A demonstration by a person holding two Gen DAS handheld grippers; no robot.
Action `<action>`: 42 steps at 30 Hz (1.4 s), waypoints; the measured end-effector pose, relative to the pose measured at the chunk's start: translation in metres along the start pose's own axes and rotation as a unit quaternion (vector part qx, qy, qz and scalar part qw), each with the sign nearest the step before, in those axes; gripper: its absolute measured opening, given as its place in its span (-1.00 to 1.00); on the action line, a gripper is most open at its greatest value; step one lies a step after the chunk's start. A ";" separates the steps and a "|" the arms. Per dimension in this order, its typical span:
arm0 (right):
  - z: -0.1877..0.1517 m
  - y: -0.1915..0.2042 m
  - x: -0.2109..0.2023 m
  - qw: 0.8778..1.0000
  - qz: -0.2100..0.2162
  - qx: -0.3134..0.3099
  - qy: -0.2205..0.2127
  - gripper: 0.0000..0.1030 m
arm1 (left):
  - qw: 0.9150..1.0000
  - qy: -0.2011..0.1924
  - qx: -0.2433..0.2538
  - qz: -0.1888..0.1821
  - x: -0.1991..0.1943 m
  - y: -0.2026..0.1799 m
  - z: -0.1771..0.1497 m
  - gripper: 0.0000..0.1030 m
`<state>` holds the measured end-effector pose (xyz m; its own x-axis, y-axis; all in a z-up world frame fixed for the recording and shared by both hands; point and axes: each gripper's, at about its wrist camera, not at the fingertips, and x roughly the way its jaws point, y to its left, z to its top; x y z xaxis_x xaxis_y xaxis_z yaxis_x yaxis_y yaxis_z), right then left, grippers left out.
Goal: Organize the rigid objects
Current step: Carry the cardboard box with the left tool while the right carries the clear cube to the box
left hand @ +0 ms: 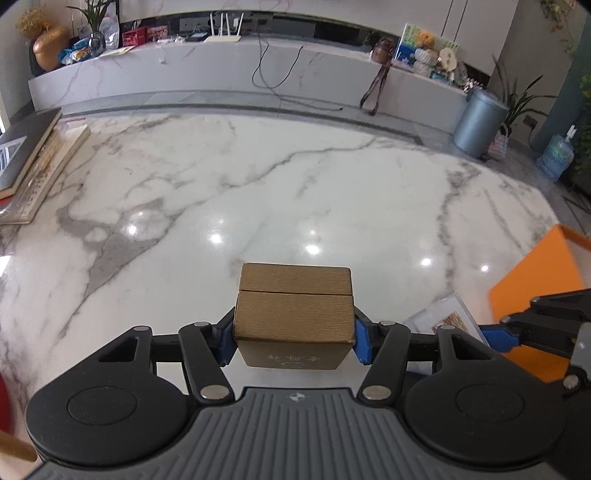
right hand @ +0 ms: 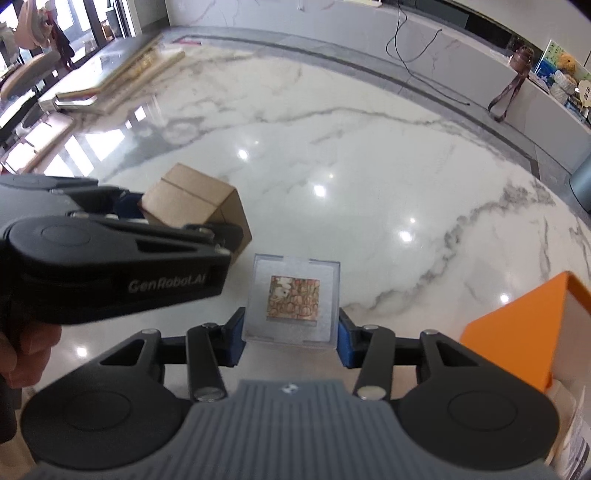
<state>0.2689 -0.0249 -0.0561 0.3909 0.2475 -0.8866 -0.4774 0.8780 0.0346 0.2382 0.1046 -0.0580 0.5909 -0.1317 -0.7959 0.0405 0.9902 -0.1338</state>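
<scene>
This looks like a home living room: a polished marble floor [left hand: 258, 177], a long low marble ledge [left hand: 221, 70] carrying a router [left hand: 223, 35], a gold vase [left hand: 50, 48] and framed pictures [left hand: 410, 46] (potted plants too), plus a pedal bin [left hand: 478, 118].

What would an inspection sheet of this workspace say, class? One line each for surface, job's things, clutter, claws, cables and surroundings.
Surface: glossy white marble tabletop with grey veins, lamp reflections on it.
Job's things: ribbed brown cardboard box; clear square plastic case with a patterned insert; orange box at the right edge.
Clutter: stacked flat frames at the far left.
Claws: left claw shut on the cardboard box; right claw shut on the plastic case.
Cables: black cable hanging from the back ledge.
Surroundings: grey pedal bin, water bottle, potted plants, white router.
</scene>
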 end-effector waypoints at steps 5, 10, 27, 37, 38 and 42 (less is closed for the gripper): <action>-0.005 -0.004 -0.033 0.999 0.005 0.009 -0.031 -0.07 | 0.999 -0.025 -0.008 -0.018 -0.029 -0.007 -0.003 0.31; -0.014 -0.015 -0.072 0.997 0.011 0.031 -0.067 -0.07 | 0.999 -0.040 -0.015 -0.030 -0.051 -0.014 -0.003 0.31; -0.084 -0.095 -0.177 0.973 -0.028 0.153 -0.168 -0.07 | 0.988 -0.075 0.061 -0.116 -0.109 -0.111 0.003 0.31; -0.151 -0.155 -0.178 0.961 -0.063 0.226 -0.148 -0.07 | 0.973 -0.056 0.153 -0.165 -0.095 -0.186 -0.006 0.31; -0.157 -0.161 -0.176 0.960 -0.065 0.232 -0.144 -0.07 | 0.971 -0.051 0.162 -0.168 -0.091 -0.193 -0.006 0.31; -0.172 -0.177 -0.168 0.957 -0.066 0.252 -0.130 -0.07 | 0.965 -0.031 0.193 -0.173 -0.078 -0.215 -0.013 0.31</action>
<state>0.1528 -0.2927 0.0076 0.6356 0.1574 -0.7558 0.0036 0.9784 0.2067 0.1733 -0.0986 0.0248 0.5344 -0.4664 -0.7049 0.5344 0.8326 -0.1458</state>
